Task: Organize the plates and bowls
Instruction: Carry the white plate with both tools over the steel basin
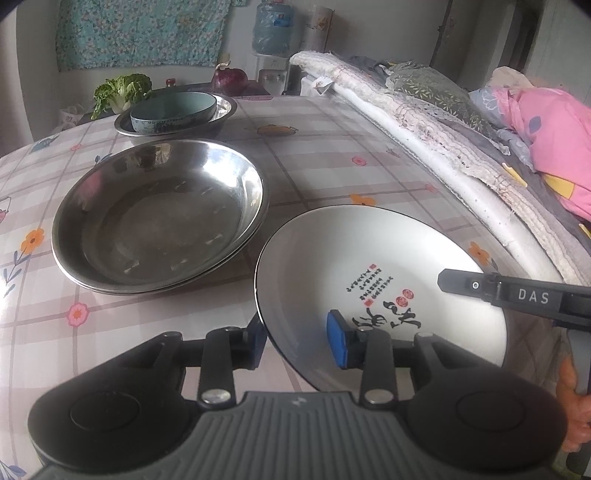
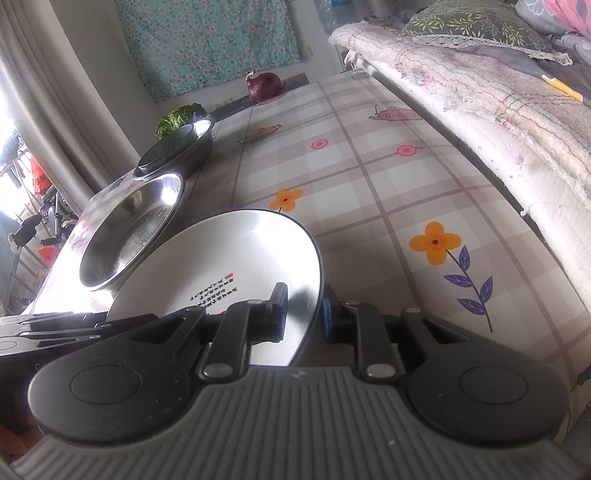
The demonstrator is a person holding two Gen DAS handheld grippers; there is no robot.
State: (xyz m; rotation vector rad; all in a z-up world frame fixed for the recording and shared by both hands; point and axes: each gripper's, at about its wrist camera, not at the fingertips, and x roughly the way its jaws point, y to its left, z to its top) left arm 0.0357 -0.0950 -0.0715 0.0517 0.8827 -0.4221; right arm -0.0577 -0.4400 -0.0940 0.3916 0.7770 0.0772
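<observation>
A white plate with black calligraphy and a dark rim hangs tilted just above the table. In the right wrist view my right gripper is shut on the near rim of the white plate. One finger of that gripper lies over the plate's right side. My left gripper straddles the plate's left rim with both blue pads standing off it. Two stacked steel plates lie left of it. Behind them a teal bowl sits in a steel basin.
The table has a checked floral cloth. A cabbage and a red onion sit at its far end, with a water jug behind. A bed with quilts runs along the right edge.
</observation>
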